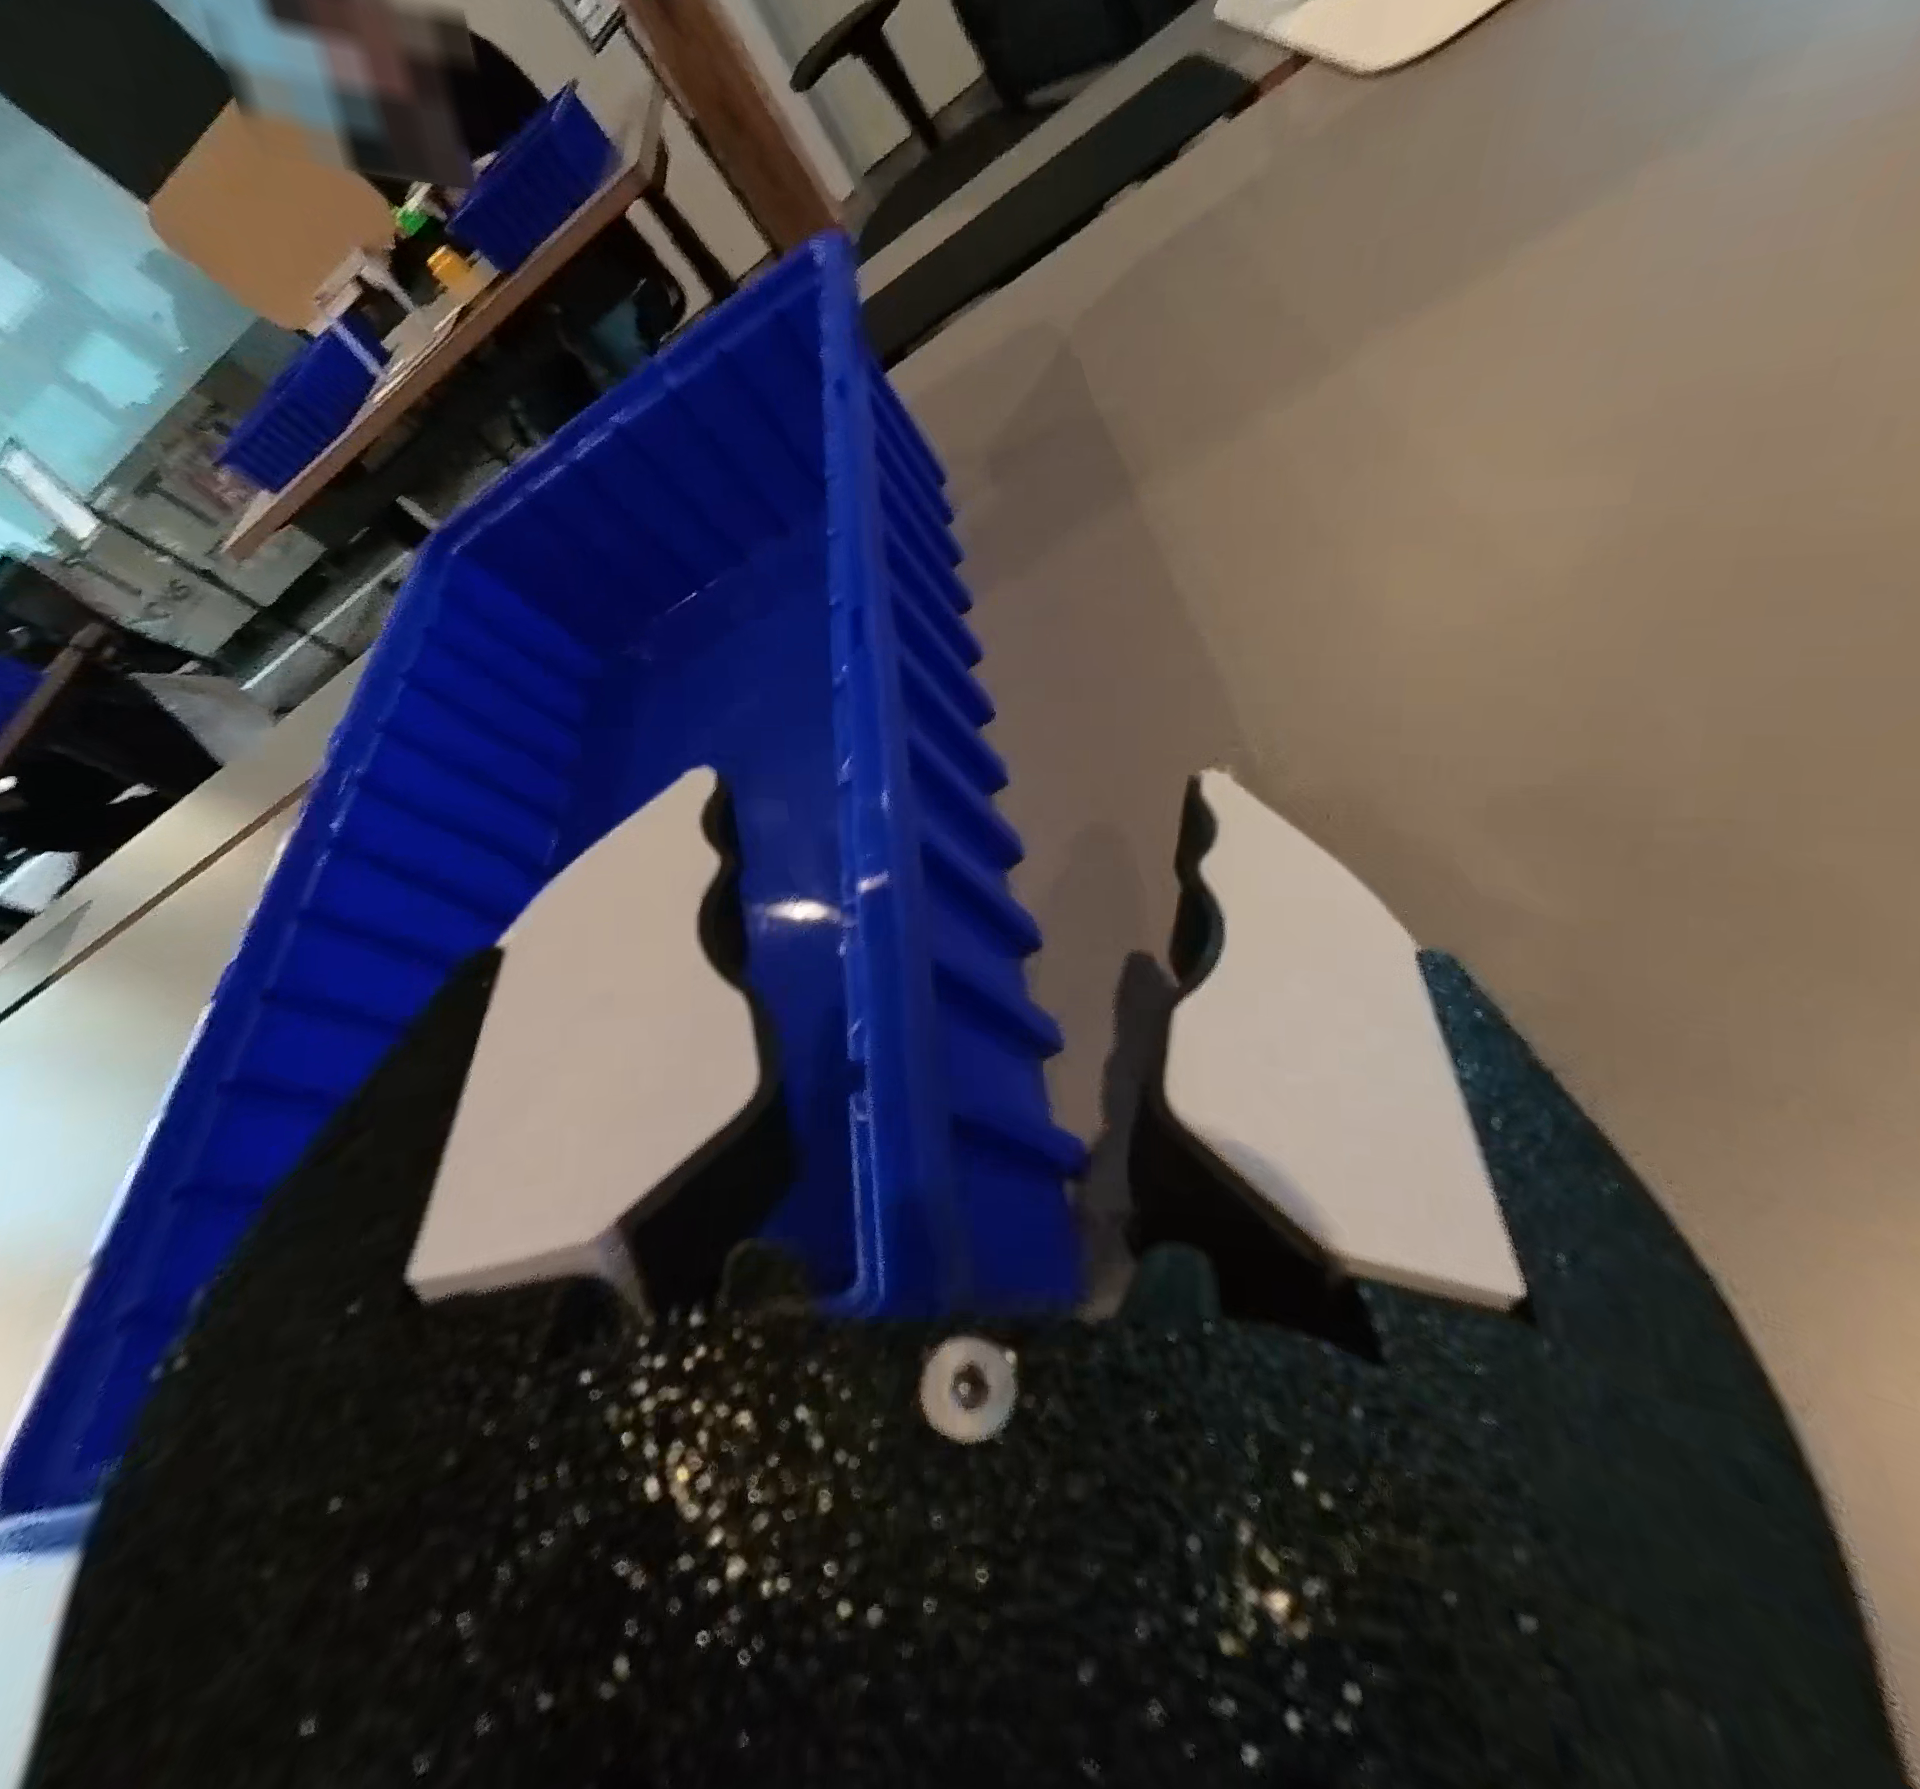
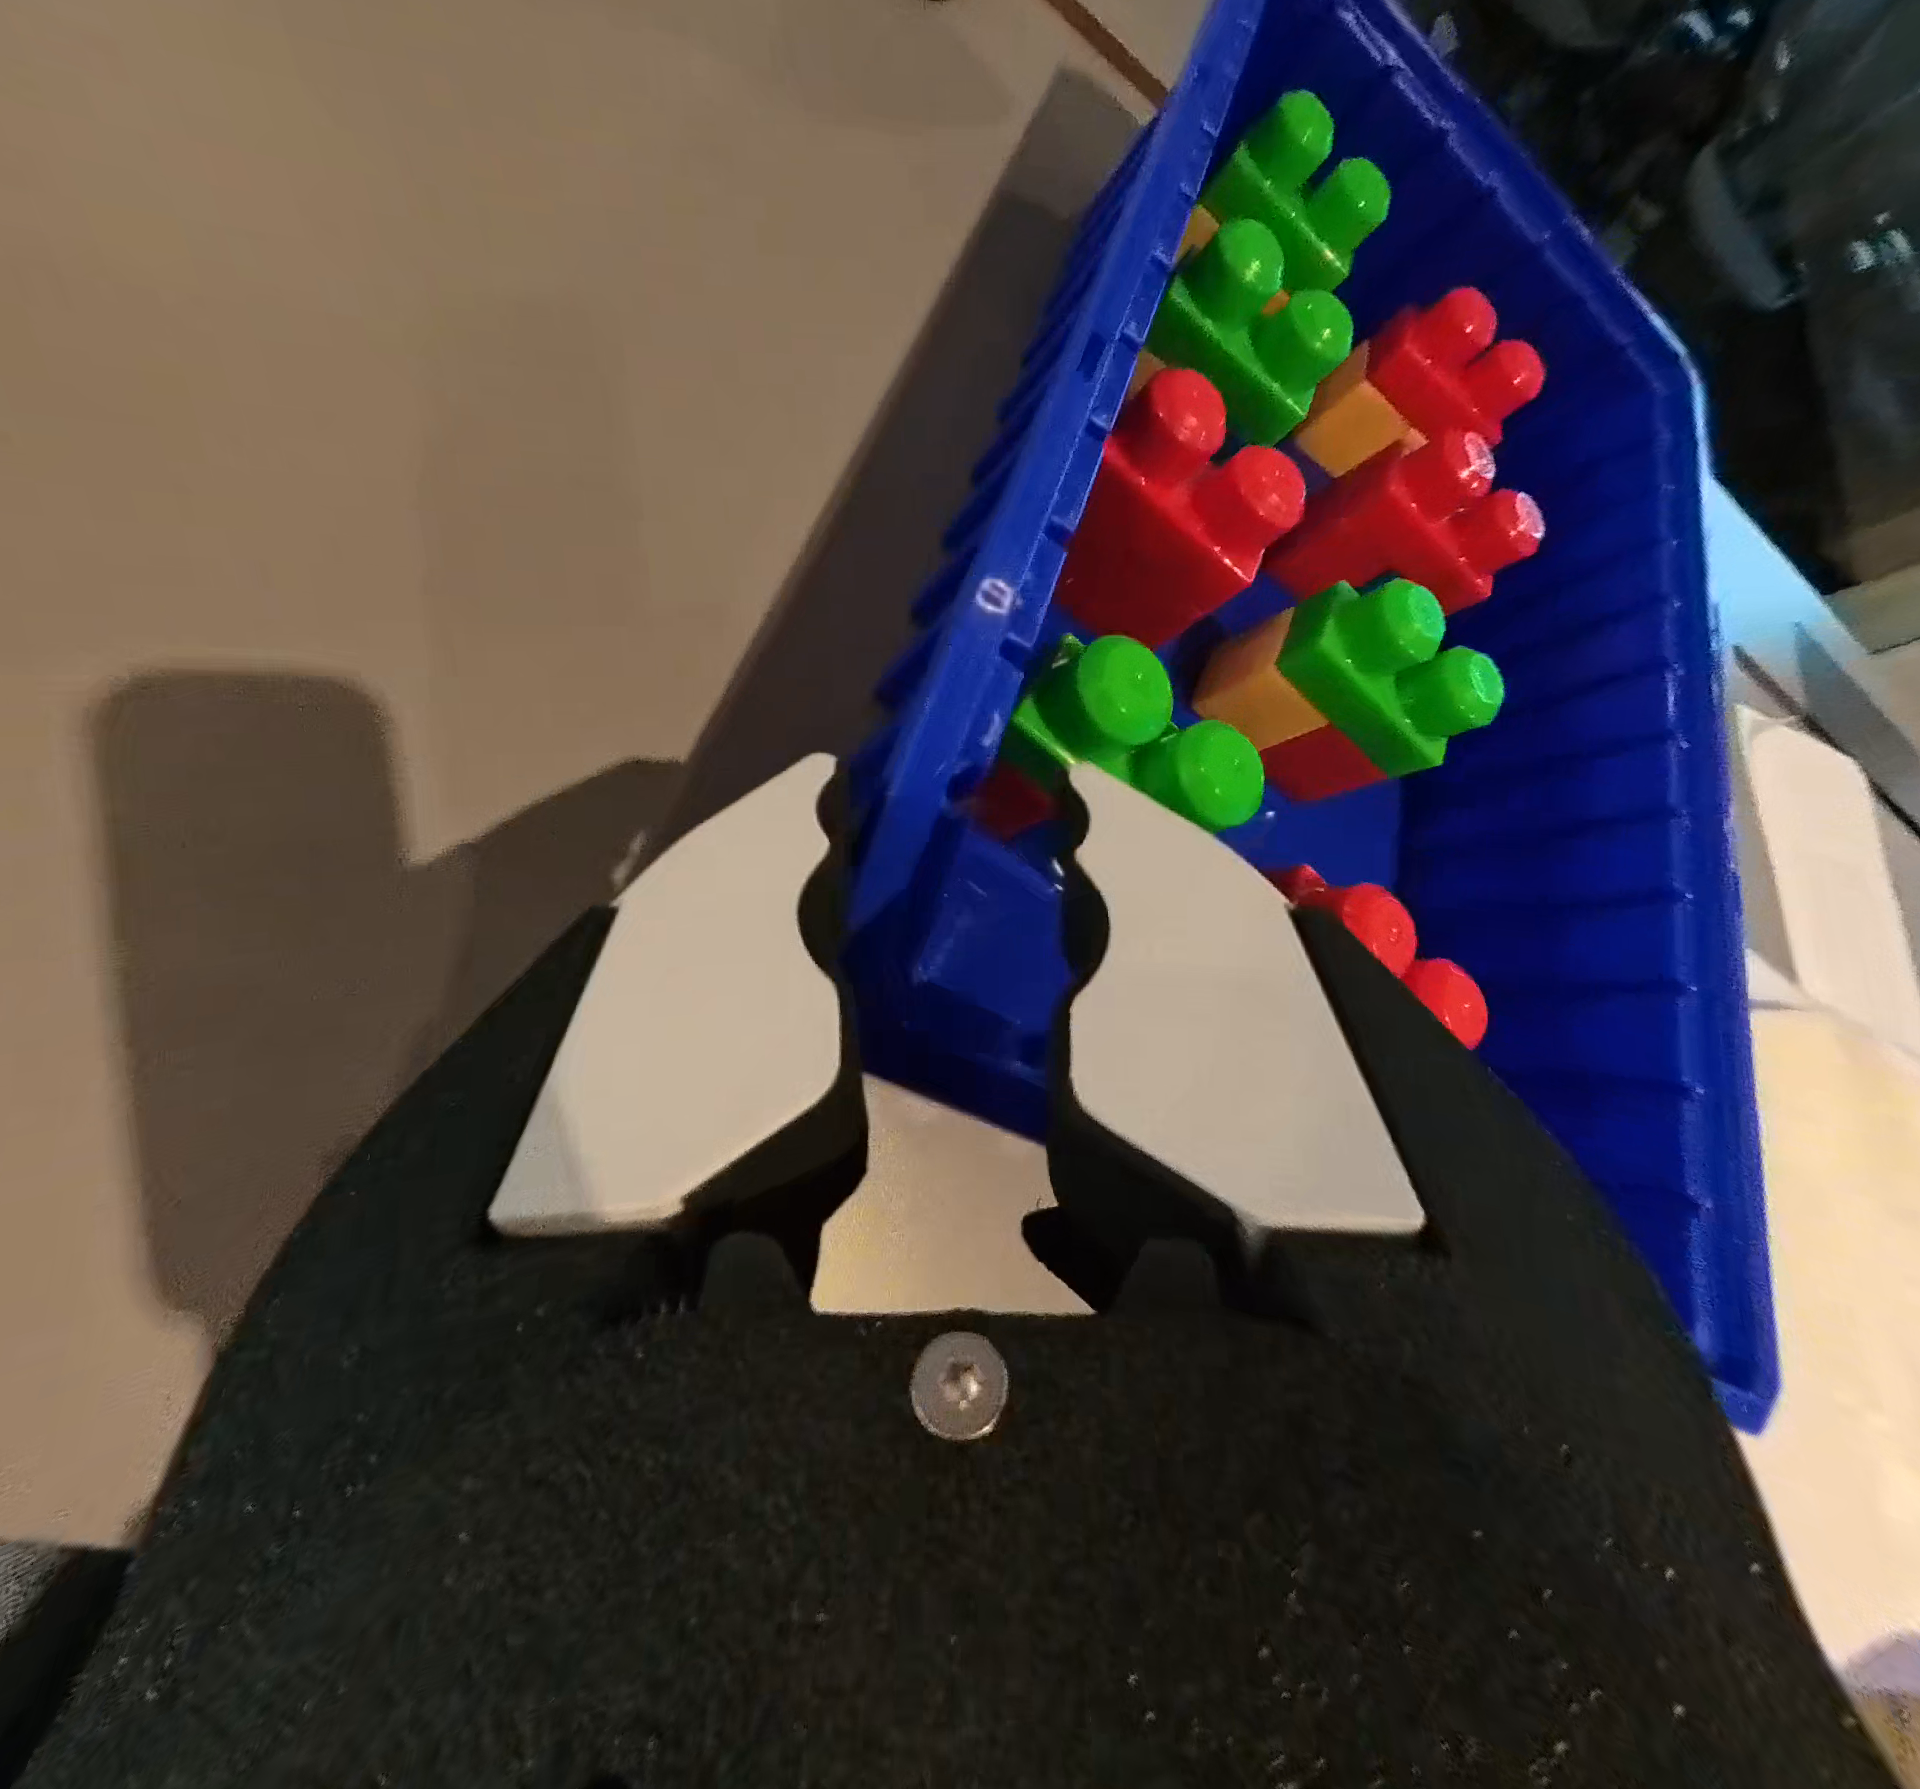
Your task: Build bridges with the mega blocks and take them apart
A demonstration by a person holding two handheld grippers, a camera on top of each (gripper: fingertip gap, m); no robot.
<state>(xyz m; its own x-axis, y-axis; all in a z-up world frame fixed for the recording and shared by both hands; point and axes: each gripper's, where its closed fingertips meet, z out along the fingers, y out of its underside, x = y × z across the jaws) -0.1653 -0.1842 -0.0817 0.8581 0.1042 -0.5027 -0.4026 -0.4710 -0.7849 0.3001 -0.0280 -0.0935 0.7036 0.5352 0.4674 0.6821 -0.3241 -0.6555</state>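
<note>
Left wrist view: the left gripper (image 1: 956, 918) straddles the long wall of a blue ribbed bin (image 1: 665, 700), fingers spread wide and clear of the rim, over a pale beige table (image 1: 1455, 596) — bare to the right. Desks with more blue bins (image 1: 530, 170) stand behind.

Right wrist view: the right gripper (image 2: 951, 804) pinches the bin (image 2: 1579, 856) wall near a corner. Red, green and orange mega blocks (image 2: 1184, 534) crowd inside — open tabletop (image 2: 416, 337) lies left.
</note>
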